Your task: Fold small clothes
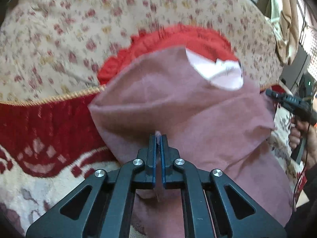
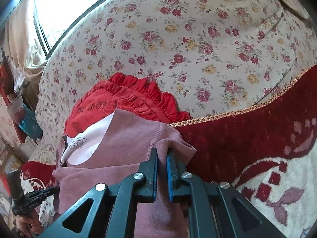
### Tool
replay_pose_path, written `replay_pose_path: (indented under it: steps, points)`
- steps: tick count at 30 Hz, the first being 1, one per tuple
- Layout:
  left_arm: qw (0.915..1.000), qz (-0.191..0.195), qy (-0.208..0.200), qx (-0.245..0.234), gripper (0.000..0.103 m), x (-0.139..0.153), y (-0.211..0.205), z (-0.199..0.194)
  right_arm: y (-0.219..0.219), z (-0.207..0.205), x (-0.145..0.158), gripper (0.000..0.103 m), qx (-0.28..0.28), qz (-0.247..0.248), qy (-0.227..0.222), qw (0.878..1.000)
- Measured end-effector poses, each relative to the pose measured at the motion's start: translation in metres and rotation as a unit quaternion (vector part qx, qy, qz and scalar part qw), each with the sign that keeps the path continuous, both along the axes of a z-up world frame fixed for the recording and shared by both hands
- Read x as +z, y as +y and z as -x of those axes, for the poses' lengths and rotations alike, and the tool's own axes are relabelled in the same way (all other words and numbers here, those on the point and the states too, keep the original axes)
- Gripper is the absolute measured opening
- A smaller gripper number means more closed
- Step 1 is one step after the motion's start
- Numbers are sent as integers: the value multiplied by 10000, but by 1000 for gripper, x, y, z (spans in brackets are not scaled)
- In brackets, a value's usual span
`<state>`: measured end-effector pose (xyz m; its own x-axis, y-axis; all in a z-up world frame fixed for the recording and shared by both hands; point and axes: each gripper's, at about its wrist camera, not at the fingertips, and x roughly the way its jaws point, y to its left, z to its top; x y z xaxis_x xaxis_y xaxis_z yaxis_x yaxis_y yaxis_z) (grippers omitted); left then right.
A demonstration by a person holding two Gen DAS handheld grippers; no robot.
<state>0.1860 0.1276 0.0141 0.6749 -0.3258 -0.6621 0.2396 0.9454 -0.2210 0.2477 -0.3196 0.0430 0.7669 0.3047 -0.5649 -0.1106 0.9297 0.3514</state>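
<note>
Left wrist view: the left gripper [image 1: 158, 138] fingers pinch the pink top [image 1: 178, 115], which lies on the bed [image 1: 59, 29] near its red blanket edge.

Right wrist view: the right gripper [image 2: 162, 154] fingers pinch the top's other corner. The fold looks begun; next, lift both corners together and lay them over.

The left hand-held gripper [image 1: 158, 138] is a black plastic linkage of angular arms with triangular cut-outs, joined by four round silver screw heads, and its two slim fingers [image 1: 152, 150] carry blue pads on their inner faces. The right hand-held gripper [image 2: 162, 154] is built the same way, black with silver screws and blue-lined fingers [image 2: 170, 164]. From the left wrist view its black pistol-style handle shows in the person's hand [image 1: 297, 136], with thin dark cables trailing down beside it.
</note>
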Motion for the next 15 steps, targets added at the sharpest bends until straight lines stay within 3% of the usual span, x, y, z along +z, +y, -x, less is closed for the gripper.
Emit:
replay_pose_path:
  steps: [4,8,15]
  points:
    - [9978,35,-397,532,2,18,18,3,-2,2,2,7,33,-119,-38,9999]
    - [9937,22,-452,1029,2,20,35,-4,-9,2,1,13,23,-391,15,9992]
    - [9925,-377,293,1121,2,-17,28,-23,-11,3,0,21,-3,-347,57,9994]
